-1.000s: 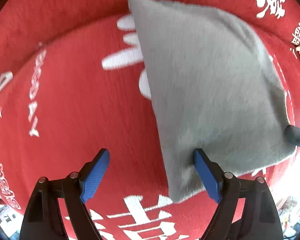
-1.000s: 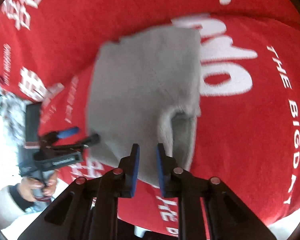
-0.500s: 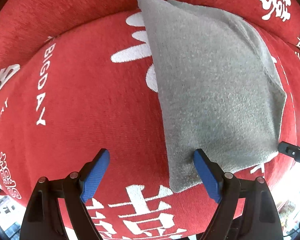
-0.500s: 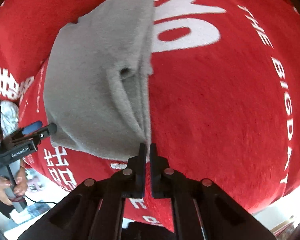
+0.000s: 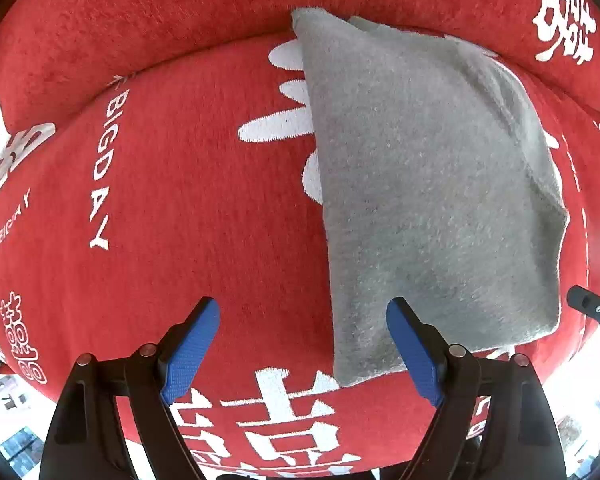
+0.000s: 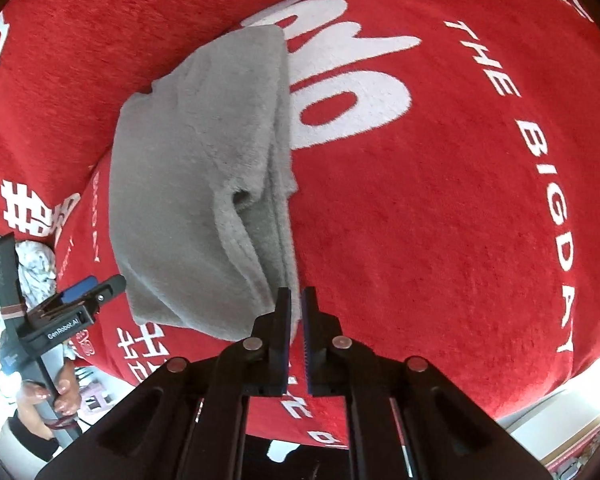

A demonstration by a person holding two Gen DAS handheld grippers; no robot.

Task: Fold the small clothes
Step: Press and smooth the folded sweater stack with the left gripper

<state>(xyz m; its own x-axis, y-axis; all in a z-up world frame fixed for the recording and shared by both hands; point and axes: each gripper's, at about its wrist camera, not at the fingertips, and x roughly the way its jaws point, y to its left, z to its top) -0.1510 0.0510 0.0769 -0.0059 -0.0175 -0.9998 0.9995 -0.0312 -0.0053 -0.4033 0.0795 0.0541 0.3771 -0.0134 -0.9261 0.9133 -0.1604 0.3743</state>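
Observation:
A grey fleece garment (image 5: 428, 184) lies folded on the red cloth, with stacked layers showing along its right edge in the right wrist view (image 6: 196, 184). My left gripper (image 5: 304, 344) is open and empty; its right finger (image 5: 412, 348) lies over the garment's near left corner. My right gripper (image 6: 296, 312) is shut with its tips at the garment's near right corner; a thin strip of grey cloth seems to sit between the pads. The left gripper also shows at the left of the right wrist view (image 6: 88, 292).
The red cloth (image 5: 180, 200) with white characters and "THE BIG DAY" lettering covers a cushioned surface. Its front edge runs just below both grippers. The person's hand (image 6: 56, 396) holds the left gripper's handle. Floor clutter shows beyond the edge.
The right gripper has closed from slightly open and has drawn back to the garment's near right corner. The raised flap has come down into flat layers. The left gripper has stayed open and nearly still.

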